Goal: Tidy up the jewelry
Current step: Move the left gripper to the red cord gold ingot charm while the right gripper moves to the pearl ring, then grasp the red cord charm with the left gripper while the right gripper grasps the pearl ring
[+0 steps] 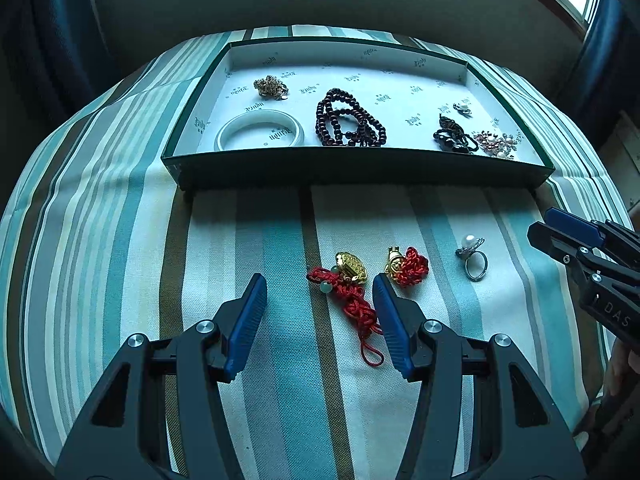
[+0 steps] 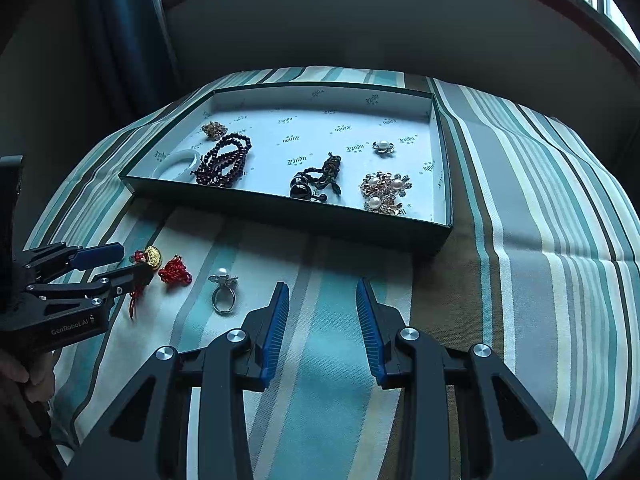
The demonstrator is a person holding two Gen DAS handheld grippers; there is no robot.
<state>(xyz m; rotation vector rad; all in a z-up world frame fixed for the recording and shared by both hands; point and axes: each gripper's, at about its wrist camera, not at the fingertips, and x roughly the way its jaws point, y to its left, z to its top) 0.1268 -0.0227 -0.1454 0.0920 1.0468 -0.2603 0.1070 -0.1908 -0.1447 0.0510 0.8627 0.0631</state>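
Left hand-held gripper (image 1: 320, 292) hung open over the red knotted charm (image 1: 352, 292); a sloppy pinch might've snagged its cord; right hand-held gripper (image 2: 322, 296) open, empty.

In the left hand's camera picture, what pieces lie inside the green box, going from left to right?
White bangle → gold chain cluster → dark red bead strand → black knotted cord piece → pearl and crystal brooch. The small pearl piece sits above those last two, so I left it out.

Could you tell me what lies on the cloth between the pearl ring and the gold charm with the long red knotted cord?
One thing: a smaller gold charm with a red knot lies between the pearl ring and the long-corded charm, apart from both. Both wrist views show it.
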